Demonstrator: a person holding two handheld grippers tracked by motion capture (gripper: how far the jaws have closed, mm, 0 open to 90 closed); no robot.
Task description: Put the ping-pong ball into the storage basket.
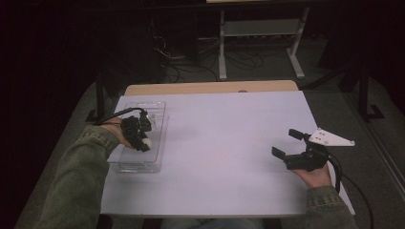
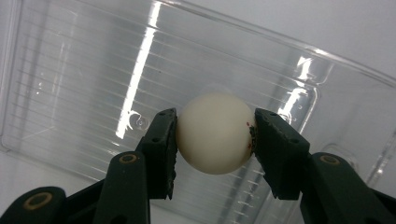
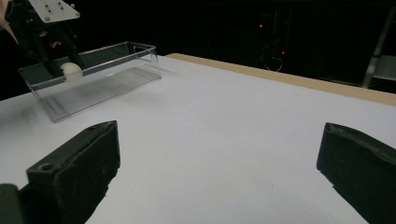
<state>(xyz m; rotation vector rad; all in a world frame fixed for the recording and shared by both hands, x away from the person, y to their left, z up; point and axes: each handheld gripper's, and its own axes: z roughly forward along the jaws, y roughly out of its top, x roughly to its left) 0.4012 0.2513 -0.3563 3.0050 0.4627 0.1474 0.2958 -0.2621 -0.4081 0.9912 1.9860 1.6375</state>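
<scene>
White ball (image 2: 215, 133) clamped in my left gripper (image 2: 215, 140) over clear tray (image 2: 70, 84), frame centre; right gripper (image 3: 219, 172) wide apart above bench (image 3: 224, 121).

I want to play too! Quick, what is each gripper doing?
Left gripper: closed on the white ball, over the clear box.
Right gripper: open, holding nothing.

A small white ball (image 2: 215, 133), smooth and matte with a few tiny dark specks on 1 side, is pinched between 2 black pads above the ribbed floor of a clear plastic box (image 2: 70, 84), an open rectangular tray lying at the counter's left edge.
</scene>
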